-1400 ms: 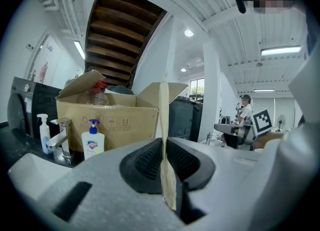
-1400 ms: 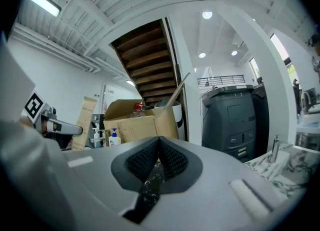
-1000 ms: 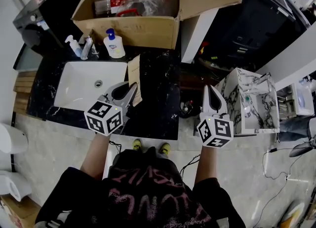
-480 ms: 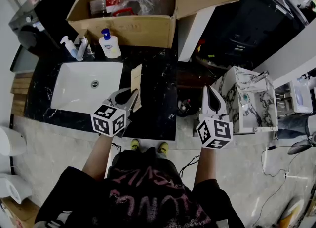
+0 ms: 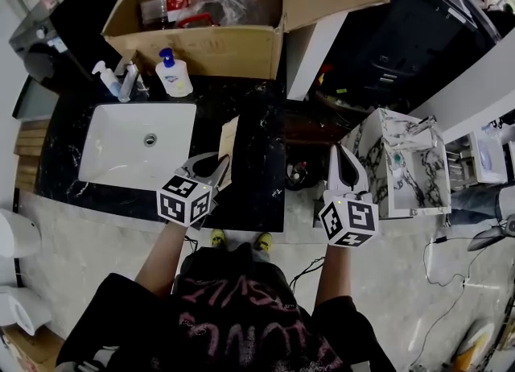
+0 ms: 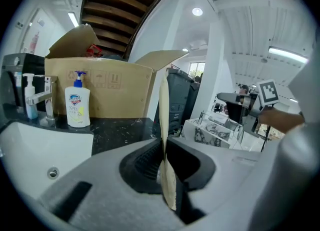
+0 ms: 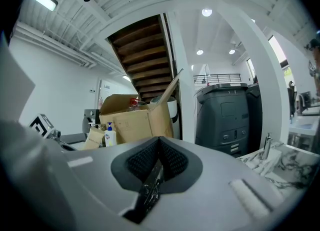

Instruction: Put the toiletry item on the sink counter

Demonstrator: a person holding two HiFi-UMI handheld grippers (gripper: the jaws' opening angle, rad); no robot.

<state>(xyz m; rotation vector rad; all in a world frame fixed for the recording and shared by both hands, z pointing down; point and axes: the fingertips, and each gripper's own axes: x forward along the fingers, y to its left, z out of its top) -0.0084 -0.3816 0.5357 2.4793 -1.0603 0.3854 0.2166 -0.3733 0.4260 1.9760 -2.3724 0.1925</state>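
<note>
A flat beige paper packet (image 5: 229, 145) stands on edge between the jaws of my left gripper (image 5: 216, 163), which is shut on it. They are above the black marble counter (image 5: 259, 177), just right of the white sink basin (image 5: 121, 153). In the left gripper view the packet (image 6: 163, 115) rises upright from the left gripper (image 6: 164, 159). My right gripper (image 5: 344, 153) hovers off the counter's right end, over the gap beside a small marble unit. The right gripper (image 7: 159, 156) is shut with nothing in it.
A pump soap bottle (image 5: 172, 74), a small spray bottle (image 5: 106, 79) and the tap (image 5: 129, 80) line the back of the sink. An open cardboard box (image 5: 201, 40) sits behind them. A small marble washstand (image 5: 398, 165) stands to the right, with a dark grey bin (image 7: 227, 115) beyond.
My left gripper has drifted a little to the right and toward the counter's front edge with the packet still in it. The right gripper has hardly moved.
</note>
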